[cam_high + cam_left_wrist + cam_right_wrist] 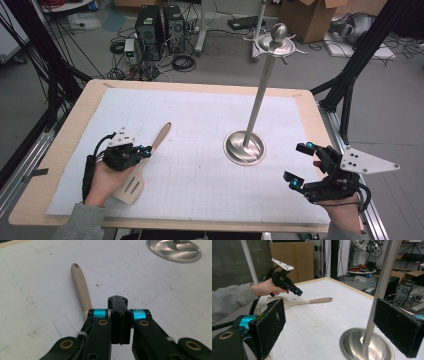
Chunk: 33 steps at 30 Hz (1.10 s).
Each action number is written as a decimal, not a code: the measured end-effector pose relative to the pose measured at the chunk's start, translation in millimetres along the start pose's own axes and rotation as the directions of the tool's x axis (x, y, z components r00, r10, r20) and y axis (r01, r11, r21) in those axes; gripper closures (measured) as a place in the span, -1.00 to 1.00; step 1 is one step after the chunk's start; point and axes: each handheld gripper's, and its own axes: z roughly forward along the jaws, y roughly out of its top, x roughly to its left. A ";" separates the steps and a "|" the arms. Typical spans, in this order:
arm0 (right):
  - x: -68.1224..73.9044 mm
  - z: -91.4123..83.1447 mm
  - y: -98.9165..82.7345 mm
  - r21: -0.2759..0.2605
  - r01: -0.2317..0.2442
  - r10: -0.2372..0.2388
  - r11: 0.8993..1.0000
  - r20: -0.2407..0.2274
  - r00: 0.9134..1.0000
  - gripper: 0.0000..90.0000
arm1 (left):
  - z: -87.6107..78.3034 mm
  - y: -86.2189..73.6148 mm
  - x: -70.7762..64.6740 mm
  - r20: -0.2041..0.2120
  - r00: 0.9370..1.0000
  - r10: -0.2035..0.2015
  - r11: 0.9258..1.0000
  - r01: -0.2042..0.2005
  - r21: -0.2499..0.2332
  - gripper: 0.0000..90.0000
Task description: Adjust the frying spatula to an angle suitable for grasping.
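One wooden spatula (pixel 142 165) lies flat on the white gridded mat (pixel 200 190) at abt 8 o'clock of the table, pale beige, w/ a slim rounded handle pointing toward 1 o'clock and a broad, flat blade w/ two slots at the near end; in the left gripper view the handle (pixel 80 287) shows a small hanging hole at its tip. The left gripper (pixel 145 150), in the person's left hand (pixel 107 177), hovers just over the spatula's neck, jaws pressed together w/ nothing between them; in the right gripper view it hangs above the spatula (pixel 299 301), clear of it, grey sleeve (pixel 229 300) behind. The right gripper (pixel 300 165) sits at abt 4 o'clock near the table's edge, jaws wide apart and empty, its two black pads (pixel 270 325) framing the stand's pole (pixel 382 285). One steel stand (pixel 245 147) rises at centre-right: round dished base on the mat, one thin pole leaning in view toward 1 o'clock, one knob atop a flat disc. Count: one spatula, one stand, one mat, two grippers, two hands. Spatula and stand base are well apart, the spatula at 9 o'clock of the base. Beyond the table at 12 o'clock, floor clutter: cables, two dark PC towers (pixel 160 25), cardboard boxes (pixel 312 15).
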 end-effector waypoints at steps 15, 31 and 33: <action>-0.7 2.3 0.0 0.005 -0.010 0.010 1.000 -0.011 1.000 -0.78 | -2.3 2.3 -14.2 -0.023 1.000 -0.016 1.000 0.016 0.015 0.99; -0.6 4.0 0.4 0.007 -0.006 0.006 1.000 -0.020 1.000 -0.78 | 11.3 -12.7 -6.0 -0.073 0.997 -0.028 0.992 0.037 0.120 0.99; -0.4 3.6 0.4 0.008 -0.009 0.009 1.000 -0.019 1.000 -0.78 | 13.0 -13.9 -6.3 -0.082 0.996 -0.030 0.991 0.040 0.125 0.99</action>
